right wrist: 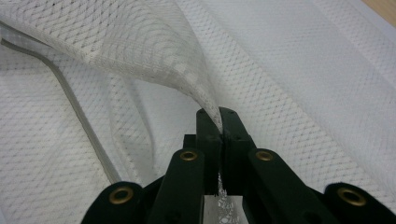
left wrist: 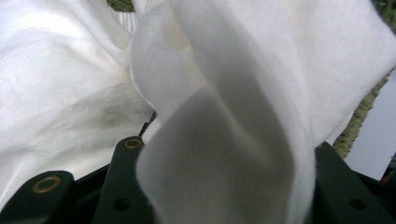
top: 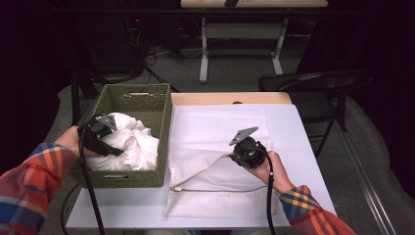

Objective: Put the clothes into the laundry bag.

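Pinching thin mesh bag [right wrist: 289, 79]; soft white cloth [left wrist: 224, 154] bunched between left tool [left wrist: 224, 186].

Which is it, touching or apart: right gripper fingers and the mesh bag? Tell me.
Touching. The right gripper view shows the fingers pinched shut on a raised fold of the mesh bag.

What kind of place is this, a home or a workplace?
Probably a lab or recording room, not a home: dark curtains around, cables on the floor, a folding chair, and one work table with a wicker basket.

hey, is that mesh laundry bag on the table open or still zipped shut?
Open. The right hand-held gripper pinches the top layer of the mesh bag and lifts it off the layer beneath, leaving a gap at the zipper edge.
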`<state>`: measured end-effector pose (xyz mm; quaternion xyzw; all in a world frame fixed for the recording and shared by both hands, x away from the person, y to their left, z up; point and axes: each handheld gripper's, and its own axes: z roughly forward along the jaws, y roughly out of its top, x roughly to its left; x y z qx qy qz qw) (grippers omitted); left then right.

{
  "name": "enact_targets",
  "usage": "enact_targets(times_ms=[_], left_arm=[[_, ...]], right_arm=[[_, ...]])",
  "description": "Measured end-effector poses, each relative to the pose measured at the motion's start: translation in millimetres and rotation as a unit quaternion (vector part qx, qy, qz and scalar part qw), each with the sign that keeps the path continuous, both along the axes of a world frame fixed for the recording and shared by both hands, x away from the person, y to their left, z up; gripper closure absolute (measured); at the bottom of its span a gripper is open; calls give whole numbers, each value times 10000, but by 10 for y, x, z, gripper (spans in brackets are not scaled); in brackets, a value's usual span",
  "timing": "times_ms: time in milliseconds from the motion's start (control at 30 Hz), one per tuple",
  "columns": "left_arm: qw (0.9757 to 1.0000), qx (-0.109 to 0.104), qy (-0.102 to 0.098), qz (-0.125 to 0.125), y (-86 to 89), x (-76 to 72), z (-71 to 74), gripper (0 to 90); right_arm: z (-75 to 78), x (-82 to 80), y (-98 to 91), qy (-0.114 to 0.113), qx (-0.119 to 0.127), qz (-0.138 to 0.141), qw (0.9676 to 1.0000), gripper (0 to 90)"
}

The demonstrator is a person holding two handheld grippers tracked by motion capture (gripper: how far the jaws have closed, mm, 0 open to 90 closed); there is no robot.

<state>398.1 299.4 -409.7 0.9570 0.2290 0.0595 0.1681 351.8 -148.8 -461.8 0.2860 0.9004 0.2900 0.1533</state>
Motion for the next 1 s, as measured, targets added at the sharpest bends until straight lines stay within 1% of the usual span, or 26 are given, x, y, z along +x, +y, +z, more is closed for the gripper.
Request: enact_targets(times_ms=[33, 100, 133, 200, 233, 267, 300, 333, 367, 433, 467, 500, 533, 600, 633, 667, 767, 833, 867, 933, 967, 1000], left_arm=[[10000, 2, -38, -5, -4, -13, 28, 571], [10000, -26, -41, 47, -5, -28, 92, 572], [9999, -51, -85, 36, -3, -34, 123, 572], [9998, -104, -130, 133, 3, -41, 203, 572], [9997, -150, -169, 97, 8, -47, 245, 573], [9995, -216, -203, 146, 11, -54, 284, 573], [9995, -229, -177, 152, 7, -64, 326, 573], [9994, -256, -214, 109, 6, -73, 364, 573], [9992, -268, -263, 148, -2, -88, 411, 573], [9991, -287, -297, 115, -14, -109, 473, 573], [9988, -346, -296, 153, -19, -120, 507, 573], [9987, -382, -295, 135, -28, -135, 550, 573], [9986, -378, -332, 170, -41, -151, 587, 573], [9985, -406, -335, 143, -54, -172, 641, 572], [9983, -391, -385, 174, -63, -183, 671, 573], [9984, -385, -387, 155, -73, -199, 697, 572], [9980, -412, -444, 200, -87, -242, 777, 572], [9977, -461, -458, 207, -95, -268, 821, 572], [9974, -474, -505, 214, -102, -289, 855, 572], [9971, -523, -519, 170, -113, -324, 904, 572], [9967, -546, -561, 222, -117, -340, 939, 572], [9967, -542, -580, 194, -123, -351, 959, 572]], right_arm=[[2, 0, -3, -12, -1, 16, 10000, 882], [2, -1, -6, 0, 4, -8, 10000, 882], [0, 3, -8, -10, -1, 4, 10000, 881], [-1, 0, -5, 5, -1, -14, 10000, 882], [0, 2, -6, -8, -3, 5, 10000, 881], [2, 2, -5, -17, -5, 11, 10000, 881], [3, 1, -4, -5, 0, -10, 10000, 882], [2, 3, -6, -20, -5, 10, 10000, 882], [1, 4, -6, -22, -9, 10, 10000, 882], [2, 2, -4, -13, -5, -5, 10000, 883], [3, 0, -1, 2, -2, -24, 10000, 883], [3, 0, -1, -5, -2, -13, 10000, 883], [2, 1, -1, -11, -2, -10, 10000, 883], [1, 2, 0, -16, -2, -12, 10000, 884], [1, 1, 0, -7, -2, -17, 10000, 884], [1, 1, 0, -7, -1, -19, 10000, 884], [3, 1, 0, -10, 0, -16, 10000, 885], [2, 1, 2, 11, 6, -38, 10000, 886], [2, 1, 3, 6, 6, -39, 10000, 886], [2, 2, 6, 16, 1, -44, 10000, 887], [2, 2, 6, 15, -4, -45, 10000, 887], [2, 1, 9, 19, 2, -52, 10000, 887]])
